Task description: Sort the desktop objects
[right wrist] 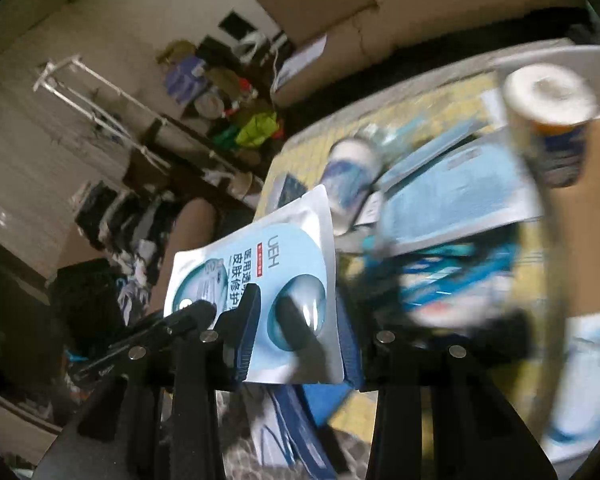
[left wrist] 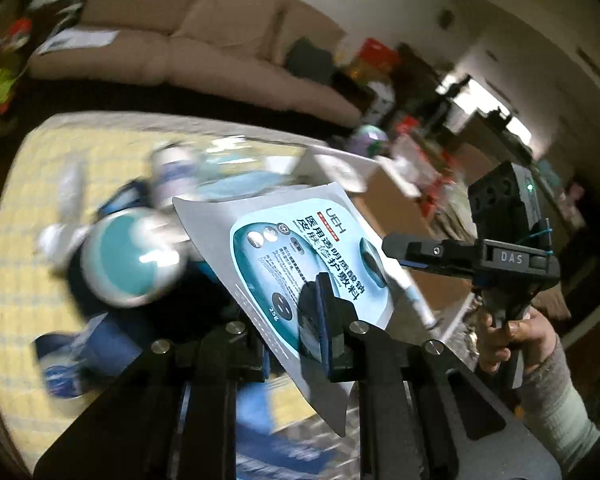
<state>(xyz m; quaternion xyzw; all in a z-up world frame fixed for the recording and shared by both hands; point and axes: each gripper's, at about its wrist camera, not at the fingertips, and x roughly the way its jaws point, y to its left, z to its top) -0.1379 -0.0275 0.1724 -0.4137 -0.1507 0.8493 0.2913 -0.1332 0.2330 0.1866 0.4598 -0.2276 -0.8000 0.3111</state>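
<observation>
Left gripper (left wrist: 320, 320) pinches a flat silver-and-teal foil sachet (left wrist: 300, 256) clear above the yellow checked tablecloth (left wrist: 28, 208); right gripper (right wrist: 300, 328) straddles it, contact unclear. Blurred cans and packets below look unsorted, so most work remains.

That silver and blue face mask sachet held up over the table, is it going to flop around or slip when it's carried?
The sachet probably stays fairly flat: it juts well out from the left gripper, pinched by one corner, without drooping. Its glossy foil may slip. It looks thin and light, so quick swings could make it flutter.
</observation>
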